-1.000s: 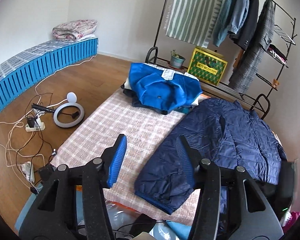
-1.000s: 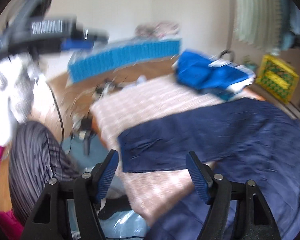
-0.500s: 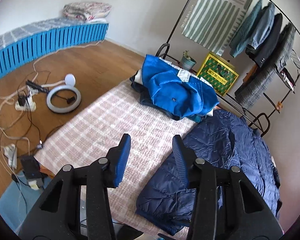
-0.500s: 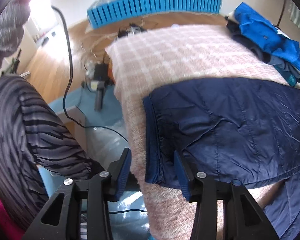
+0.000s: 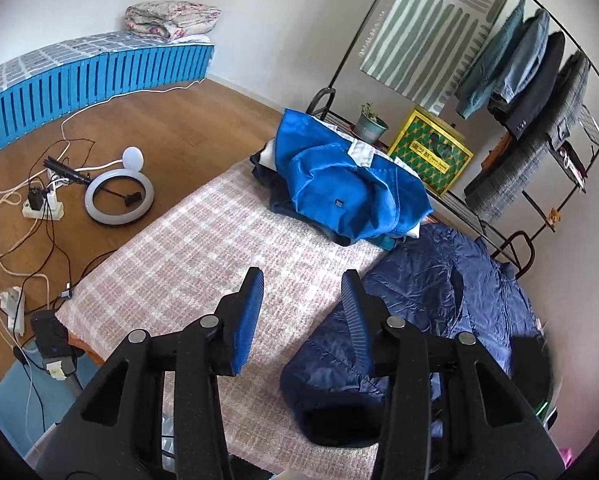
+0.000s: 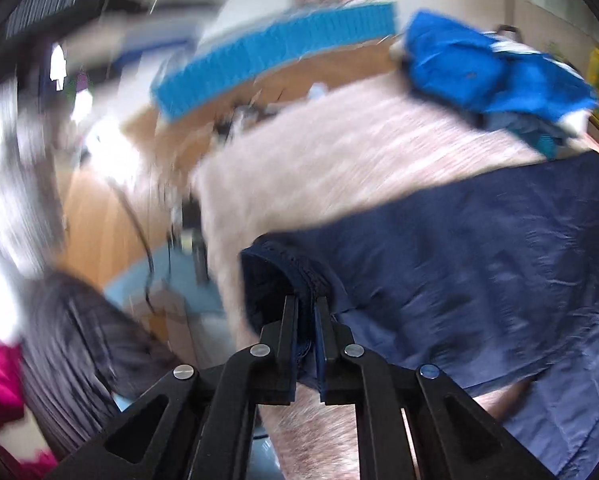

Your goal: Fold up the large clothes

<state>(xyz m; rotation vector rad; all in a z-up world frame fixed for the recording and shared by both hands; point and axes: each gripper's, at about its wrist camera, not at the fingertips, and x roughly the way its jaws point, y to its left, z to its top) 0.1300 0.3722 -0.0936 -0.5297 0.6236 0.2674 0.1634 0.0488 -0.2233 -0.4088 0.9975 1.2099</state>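
A navy puffer jacket [image 5: 431, 300] lies on the right side of a pink checked blanket [image 5: 203, 264]. My left gripper [image 5: 301, 304] is open and empty, held above the blanket just left of the jacket's lower part. In the right wrist view, which is blurred, my right gripper [image 6: 306, 304] is shut on the cuff end of the jacket's sleeve [image 6: 291, 264], lifted a little off the blanket [image 6: 359, 168]. The rest of the jacket [image 6: 479, 264] spreads to the right.
A pile of bright blue clothes [image 5: 351, 184] sits at the blanket's far end. A clothes rack [image 5: 539, 80] with hanging coats stands behind. A ring light [image 5: 119, 196], cables and power strips lie on the wood floor at left. A blue slatted bed [image 5: 79, 84] runs along the wall.
My right gripper has closed on the jacket sleeve's cuff and is moving with it. My left gripper stays open, its view shifted only slightly.
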